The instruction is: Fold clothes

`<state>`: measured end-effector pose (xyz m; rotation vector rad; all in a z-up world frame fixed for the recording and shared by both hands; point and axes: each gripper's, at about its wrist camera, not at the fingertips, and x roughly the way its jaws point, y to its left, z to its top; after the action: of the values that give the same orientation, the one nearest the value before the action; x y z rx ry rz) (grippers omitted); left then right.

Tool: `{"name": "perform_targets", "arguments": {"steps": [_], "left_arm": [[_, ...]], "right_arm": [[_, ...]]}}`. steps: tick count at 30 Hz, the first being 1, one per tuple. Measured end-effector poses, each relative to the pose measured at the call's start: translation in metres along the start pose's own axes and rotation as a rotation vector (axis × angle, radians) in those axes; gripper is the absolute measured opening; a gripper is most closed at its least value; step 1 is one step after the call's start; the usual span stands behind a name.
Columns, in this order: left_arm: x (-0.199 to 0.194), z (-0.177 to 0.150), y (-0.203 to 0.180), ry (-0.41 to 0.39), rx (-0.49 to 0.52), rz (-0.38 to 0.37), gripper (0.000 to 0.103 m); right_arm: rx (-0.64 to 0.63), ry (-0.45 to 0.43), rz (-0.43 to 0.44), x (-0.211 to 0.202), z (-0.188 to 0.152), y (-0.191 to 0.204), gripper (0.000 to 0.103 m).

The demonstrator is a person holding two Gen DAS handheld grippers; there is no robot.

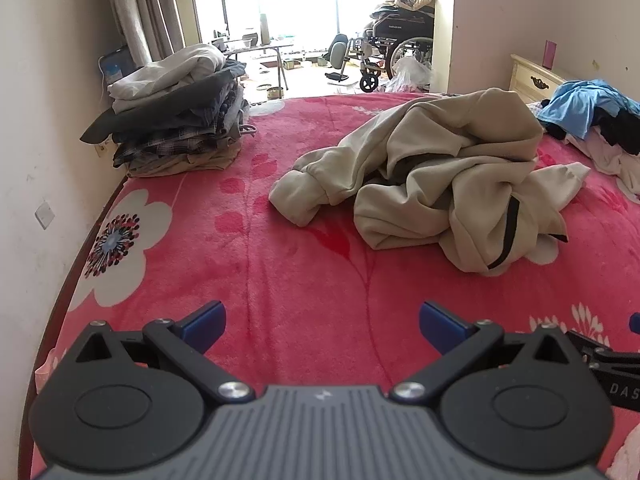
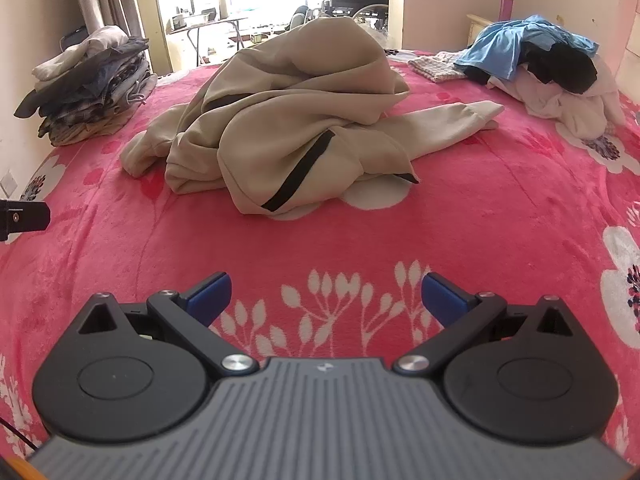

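A crumpled beige hoodie point(image 1: 440, 168) with a black stripe lies in a heap in the middle of the pink flowered bed point(image 1: 280, 264). It also shows in the right wrist view point(image 2: 296, 112), one sleeve stretched out to the right. My left gripper point(image 1: 320, 326) is open and empty, low over the blanket, well short of the hoodie. My right gripper point(image 2: 326, 296) is open and empty too, in front of the hoodie. Part of the right gripper point(image 1: 612, 360) shows at the left view's right edge.
A stack of folded clothes point(image 1: 176, 120) stands at the far left by the wall, also in the right wrist view point(image 2: 88, 84). A pile of unfolded blue, black and white clothes point(image 2: 540, 64) lies at the far right. A wheelchair point(image 1: 396, 36) stands beyond the bed.
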<state>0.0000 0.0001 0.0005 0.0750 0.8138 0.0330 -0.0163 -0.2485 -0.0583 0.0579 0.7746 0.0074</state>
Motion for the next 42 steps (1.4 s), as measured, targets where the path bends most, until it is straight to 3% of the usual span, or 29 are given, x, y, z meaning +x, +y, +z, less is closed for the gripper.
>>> {"name": "perform_targets", "arguments": {"steps": [13,26,34,42], "left_arm": [[0.005,0.001,0.003,0.024,-0.027,-0.025,0.103],[0.007,-0.005,0.006,0.023,-0.046,0.005,0.103],[0.003,-0.009,0.01,-0.019,-0.063,-0.111,0.103],[0.003,-0.012,0.002,-0.008,-0.018,-0.106,0.103]], "right_arm": [[0.009,-0.005,-0.004,0.001,0.001,-0.004,0.102],[0.027,-0.011,-0.012,-0.001,0.001,-0.007,0.102],[0.028,-0.013,-0.015,-0.001,0.001,-0.007,0.102],[0.037,-0.017,-0.022,-0.001,0.002,-0.008,0.102]]}}
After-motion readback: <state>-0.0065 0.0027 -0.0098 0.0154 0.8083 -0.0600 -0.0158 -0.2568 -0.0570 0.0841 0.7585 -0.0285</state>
